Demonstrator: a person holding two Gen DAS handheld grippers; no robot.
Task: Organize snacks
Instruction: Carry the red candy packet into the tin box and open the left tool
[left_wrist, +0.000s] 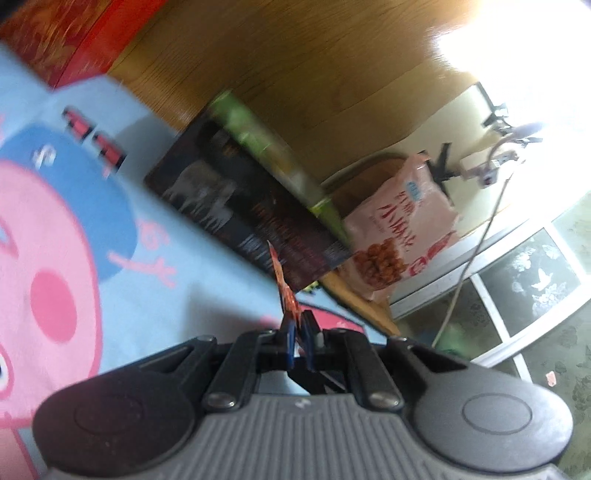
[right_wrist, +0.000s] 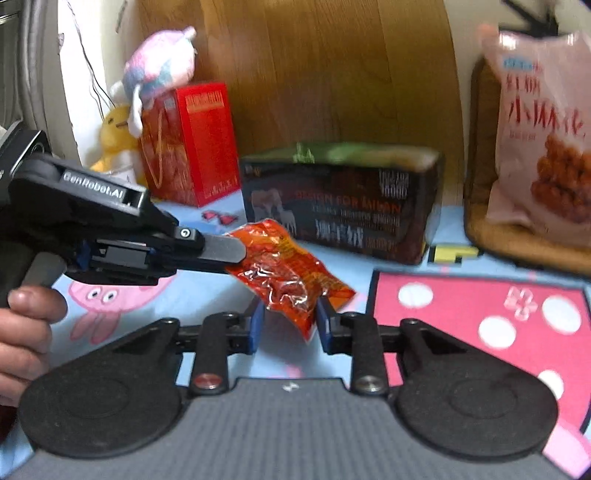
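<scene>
The right gripper (right_wrist: 290, 326) has its blue-padded jaws a narrow way apart, either side of the lower corner of a crinkled orange-red foil snack packet (right_wrist: 291, 277); whether the pads actually press it is hard to tell. The left gripper (right_wrist: 236, 254), held by a person's hand (right_wrist: 22, 332), is clamped tight on the packet's upper edge (seen edge-on in its own view (left_wrist: 282, 291)), so the packet hangs above the pale blue cartoon-print blanket (right_wrist: 207, 295). Beyond stands a dark rectangular cardboard box with a green top (right_wrist: 340, 203), left of it a red paper gift bag (right_wrist: 192, 144) and plush toys (right_wrist: 155, 70), and to the right a pink printed snack bag (right_wrist: 543, 133) on a brown cushion (right_wrist: 517, 240).
</scene>
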